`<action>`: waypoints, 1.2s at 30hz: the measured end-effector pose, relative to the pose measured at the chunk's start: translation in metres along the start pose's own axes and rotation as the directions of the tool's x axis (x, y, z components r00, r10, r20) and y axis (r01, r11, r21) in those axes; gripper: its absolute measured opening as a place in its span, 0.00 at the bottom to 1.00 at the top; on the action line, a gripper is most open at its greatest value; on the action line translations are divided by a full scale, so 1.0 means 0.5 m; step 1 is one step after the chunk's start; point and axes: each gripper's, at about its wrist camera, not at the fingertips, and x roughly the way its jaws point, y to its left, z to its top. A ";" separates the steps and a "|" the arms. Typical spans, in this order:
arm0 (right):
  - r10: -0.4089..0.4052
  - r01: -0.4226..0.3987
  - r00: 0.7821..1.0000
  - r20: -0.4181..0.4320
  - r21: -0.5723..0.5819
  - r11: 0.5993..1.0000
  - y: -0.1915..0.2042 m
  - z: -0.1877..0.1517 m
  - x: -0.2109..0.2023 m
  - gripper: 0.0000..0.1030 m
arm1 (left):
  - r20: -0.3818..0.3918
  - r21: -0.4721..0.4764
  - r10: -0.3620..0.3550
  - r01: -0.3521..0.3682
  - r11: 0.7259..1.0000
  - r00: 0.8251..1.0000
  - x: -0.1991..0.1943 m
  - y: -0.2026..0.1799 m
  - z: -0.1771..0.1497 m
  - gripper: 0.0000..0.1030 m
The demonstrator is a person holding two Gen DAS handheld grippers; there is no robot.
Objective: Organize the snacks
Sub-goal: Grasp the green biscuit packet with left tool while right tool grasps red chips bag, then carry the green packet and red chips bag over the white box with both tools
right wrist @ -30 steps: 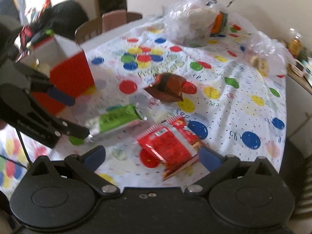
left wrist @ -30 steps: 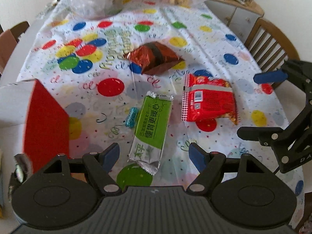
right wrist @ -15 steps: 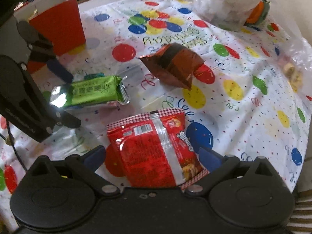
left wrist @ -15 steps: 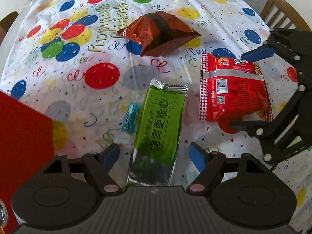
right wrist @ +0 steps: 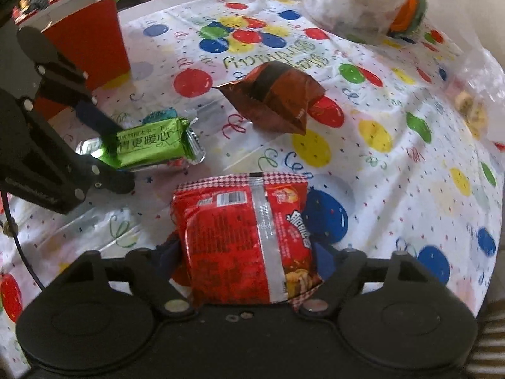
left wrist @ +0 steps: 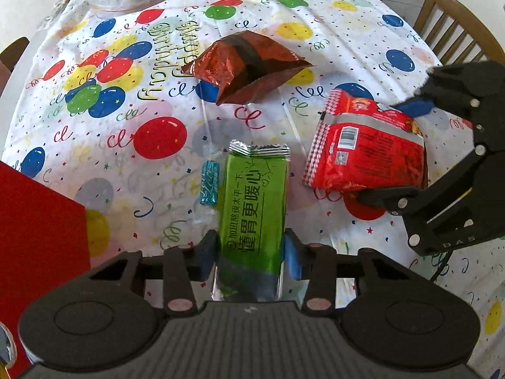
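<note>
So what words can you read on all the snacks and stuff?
"Happy Birthday", upside down in the left wrist view, on the balloon tablecloth.
"懂胃更暖心", large, on the green packet; the smaller line above it is too small to read.
Red packet: a barcode and fine print, unreadable.
Brown foil bag and teal candy: nothing readable.

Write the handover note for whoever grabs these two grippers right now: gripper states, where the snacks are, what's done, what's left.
Left gripper: jaws have just been closing, pads now against the sides of the green packet, which lies on the tablecloth.
Right gripper: jaws have just been closing, now around the red packet, also on the cloth.
Not yet picked up: brown foil bag mid-table, small teal candy beside the green packet.
Red box stands at the table's left edge.
Done: both grips about set. Left: lift both packets, probably into the box, then the bag and candy.
</note>
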 end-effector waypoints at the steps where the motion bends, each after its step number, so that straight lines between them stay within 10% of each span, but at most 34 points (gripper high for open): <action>1: -0.008 0.008 1.000 0.002 0.024 1.000 0.002 -0.004 -0.004 0.74 | 0.003 -0.005 0.001 -0.001 1.000 1.000 -0.001 0.001 -0.001 0.42; 13: -0.077 0.065 0.997 0.024 0.320 0.945 0.063 -0.063 -0.068 0.67 | 0.033 -0.107 -0.018 0.021 0.994 0.999 -0.045 0.013 -0.051 0.41; 36: -0.097 0.040 0.990 0.101 0.462 0.886 0.245 -0.059 -0.254 0.67 | 0.151 -0.117 -0.038 0.056 0.992 0.988 -0.268 0.057 -0.180 0.40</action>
